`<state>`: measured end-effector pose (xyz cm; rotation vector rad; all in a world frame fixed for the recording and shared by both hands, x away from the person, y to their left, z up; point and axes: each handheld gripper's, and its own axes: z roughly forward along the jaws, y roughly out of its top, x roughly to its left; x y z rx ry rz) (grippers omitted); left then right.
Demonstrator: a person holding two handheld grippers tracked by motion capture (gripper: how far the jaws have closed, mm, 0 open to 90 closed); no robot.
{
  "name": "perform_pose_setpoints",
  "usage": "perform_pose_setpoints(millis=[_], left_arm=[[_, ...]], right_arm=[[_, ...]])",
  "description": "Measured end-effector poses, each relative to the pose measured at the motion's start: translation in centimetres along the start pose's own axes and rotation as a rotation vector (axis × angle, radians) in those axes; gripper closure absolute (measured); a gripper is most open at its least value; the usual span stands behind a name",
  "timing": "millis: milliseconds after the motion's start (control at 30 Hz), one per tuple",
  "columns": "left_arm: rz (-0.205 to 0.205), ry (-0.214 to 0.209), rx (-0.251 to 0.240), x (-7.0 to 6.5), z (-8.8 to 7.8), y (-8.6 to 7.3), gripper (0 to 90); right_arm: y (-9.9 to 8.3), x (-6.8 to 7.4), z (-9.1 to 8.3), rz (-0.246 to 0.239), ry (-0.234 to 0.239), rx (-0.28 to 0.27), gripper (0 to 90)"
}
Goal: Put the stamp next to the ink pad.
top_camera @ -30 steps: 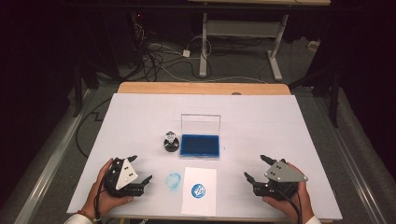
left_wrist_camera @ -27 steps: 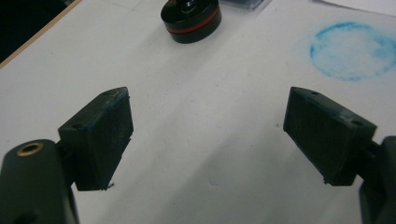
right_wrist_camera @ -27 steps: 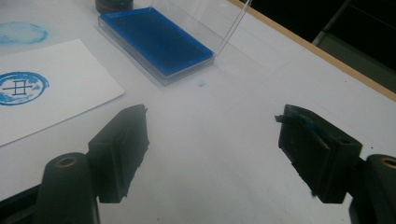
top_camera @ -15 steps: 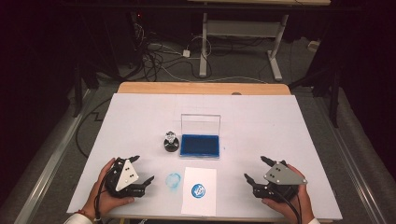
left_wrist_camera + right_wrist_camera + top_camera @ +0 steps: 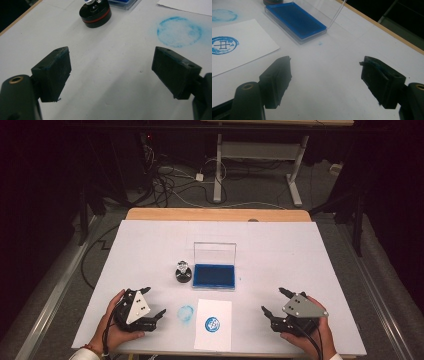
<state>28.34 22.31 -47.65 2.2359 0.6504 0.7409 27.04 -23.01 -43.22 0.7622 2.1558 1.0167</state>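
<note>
On the white table (image 5: pixel 300 255) an open ink pad with blue felt (image 5: pixel 214 275) lies beside a round black stamp (image 5: pixel 183 272). A blue imprint is already borne by the white paper sheet (image 5: pixel 220 340), so stamping appears done. Left gripper (image 5: pixel 154 306) and right gripper (image 5: pixel 272 301) rest spread, empty.

The white table (image 5: pixel 300 250) is evenly lit against dark surroundings, and both gripper views look soft.

2 black hand-held grippers: the left hand-held gripper (image 5: pixel 154 306) bears a white three-cornered plate, the right hand-held gripper (image 5: pixel 274 303) a grey one with 2 screws. Black cables trail; a red band circles the left wrist (image 5: pixel 89 348). Blue smudges mark the pads (image 5: pixel 175 71).
</note>
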Motion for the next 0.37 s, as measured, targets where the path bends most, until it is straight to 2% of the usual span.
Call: perform_pose_setpoints(millis=[233, 367], left_arm=[[-0.001, -0.010, -0.003, 0.08, -0.02, 0.26, 15.3], [-0.018, -0.007, -0.007, 0.16, 0.11, 0.39, 15.3]], right_arm=[[-0.16, -0.09, 0.09, 0.007, 0.005, 0.003, 24.3], [-0.28, -0.30, 0.09, 0.018, 0.001, 0.002, 24.3]])
